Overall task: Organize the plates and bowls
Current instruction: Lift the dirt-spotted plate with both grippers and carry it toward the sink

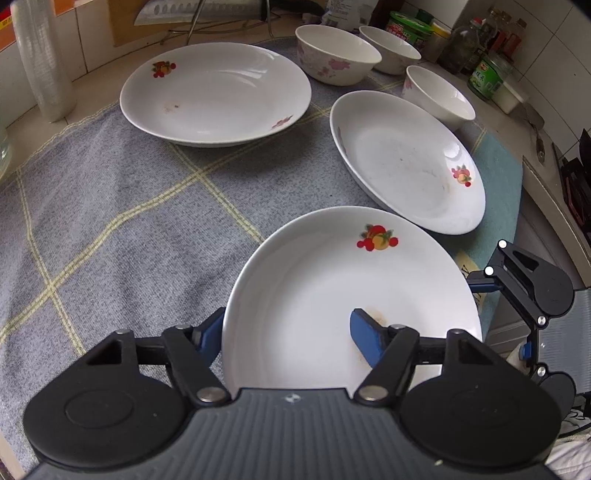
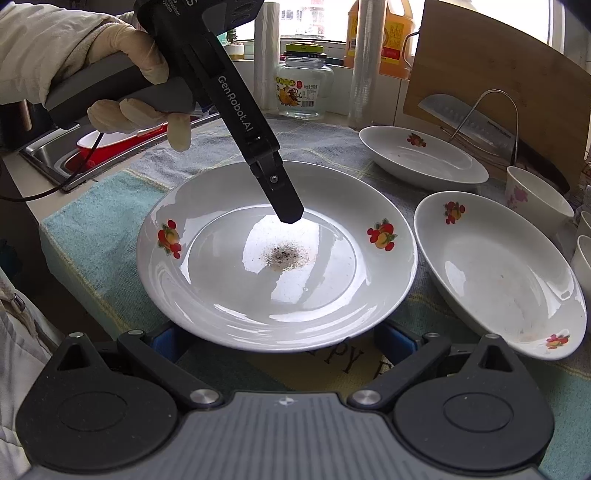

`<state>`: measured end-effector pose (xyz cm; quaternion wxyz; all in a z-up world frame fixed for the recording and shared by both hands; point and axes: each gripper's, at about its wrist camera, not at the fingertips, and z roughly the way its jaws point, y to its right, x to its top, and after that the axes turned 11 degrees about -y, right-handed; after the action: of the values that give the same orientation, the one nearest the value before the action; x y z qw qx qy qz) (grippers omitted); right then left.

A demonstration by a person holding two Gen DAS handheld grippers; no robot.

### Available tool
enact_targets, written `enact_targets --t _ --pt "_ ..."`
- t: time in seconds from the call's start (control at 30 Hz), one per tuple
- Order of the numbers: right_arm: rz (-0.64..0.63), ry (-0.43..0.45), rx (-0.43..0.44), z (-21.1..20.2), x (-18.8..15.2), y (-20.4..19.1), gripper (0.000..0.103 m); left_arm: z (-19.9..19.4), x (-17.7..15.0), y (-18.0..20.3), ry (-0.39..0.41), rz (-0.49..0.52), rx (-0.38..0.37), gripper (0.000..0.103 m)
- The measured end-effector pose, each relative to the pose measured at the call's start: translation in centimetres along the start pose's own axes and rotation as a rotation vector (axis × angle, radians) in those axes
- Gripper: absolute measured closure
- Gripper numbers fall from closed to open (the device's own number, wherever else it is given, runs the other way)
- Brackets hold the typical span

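Three white fruit-print plates lie on a grey checked cloth (image 1: 110, 221). My left gripper (image 1: 286, 328) is shut on the rim of the nearest plate (image 1: 314, 288): one blue finger (image 1: 365, 339) lies inside it and the other is tucked outside and under the rim. In the right wrist view this plate (image 2: 277, 266) has a dark crumb patch in its centre, and a gloved hand (image 2: 129, 51) holds the left gripper's handle. My right gripper (image 2: 279, 343) stands open, its fingers spread below the plate's near rim. A second plate (image 1: 406, 162) and a third plate (image 1: 214, 92) lie beyond. Three bowls (image 1: 336, 51) stand at the back.
Condiment jars and bottles (image 1: 410, 29) crowd the wall behind the bowls. A sink with a red basin (image 2: 103, 147) is at the left. A glass jar (image 2: 304, 88), an oil bottle (image 2: 384, 37), a cutting board (image 2: 498, 74) and a cleaver (image 2: 469, 118) on a wire rack line the back.
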<state>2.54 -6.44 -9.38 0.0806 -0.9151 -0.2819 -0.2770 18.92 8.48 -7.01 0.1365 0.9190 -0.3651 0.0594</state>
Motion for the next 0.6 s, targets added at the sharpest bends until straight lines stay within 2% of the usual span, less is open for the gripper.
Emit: enact_targets --t 0.6 --pt "-0.038 -0.034 0.018 0.37 1.05 0.11 0.0 0.5 0.83 -0.21 -0.034 0.042 -0.018 0.035"
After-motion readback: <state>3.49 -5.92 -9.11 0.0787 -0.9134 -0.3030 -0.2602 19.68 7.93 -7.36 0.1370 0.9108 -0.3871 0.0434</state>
